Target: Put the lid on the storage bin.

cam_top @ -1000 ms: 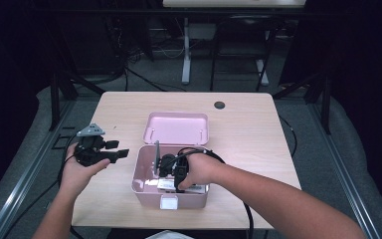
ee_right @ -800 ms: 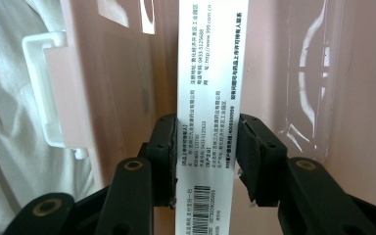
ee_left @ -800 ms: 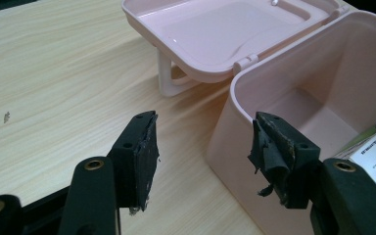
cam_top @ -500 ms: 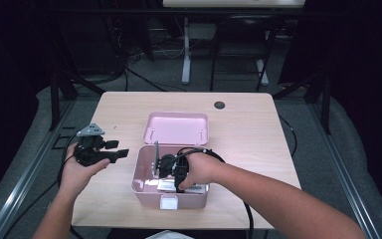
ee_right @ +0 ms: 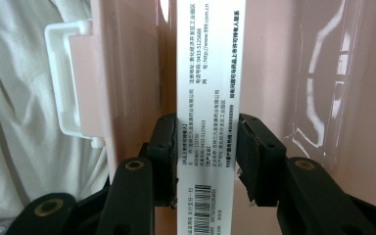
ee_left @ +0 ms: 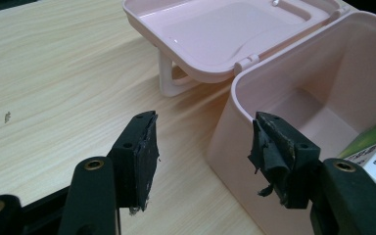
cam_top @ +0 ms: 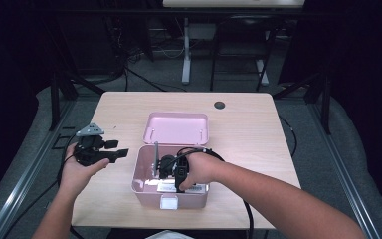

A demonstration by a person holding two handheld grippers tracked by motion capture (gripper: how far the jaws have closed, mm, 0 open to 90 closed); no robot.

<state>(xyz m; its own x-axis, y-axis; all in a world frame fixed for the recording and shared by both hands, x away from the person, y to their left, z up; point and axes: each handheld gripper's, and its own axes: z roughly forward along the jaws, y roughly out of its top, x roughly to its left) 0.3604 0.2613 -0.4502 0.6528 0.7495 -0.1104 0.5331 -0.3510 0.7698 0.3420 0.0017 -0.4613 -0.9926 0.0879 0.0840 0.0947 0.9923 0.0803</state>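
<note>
Currently the right tool is clenched on a white printed cardboard packet, its pads pressing both narrow faces. The packet stands on edge inside the pink plastic storage box, just beside the front wall, probably so it can be set down or lifted cleanly. The left tool is released, holding nothing, beside the box above the wooden desk.

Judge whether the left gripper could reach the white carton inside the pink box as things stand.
Probably not: the right gripper already clamps the white carton inside the pink box, crowding it.
</note>
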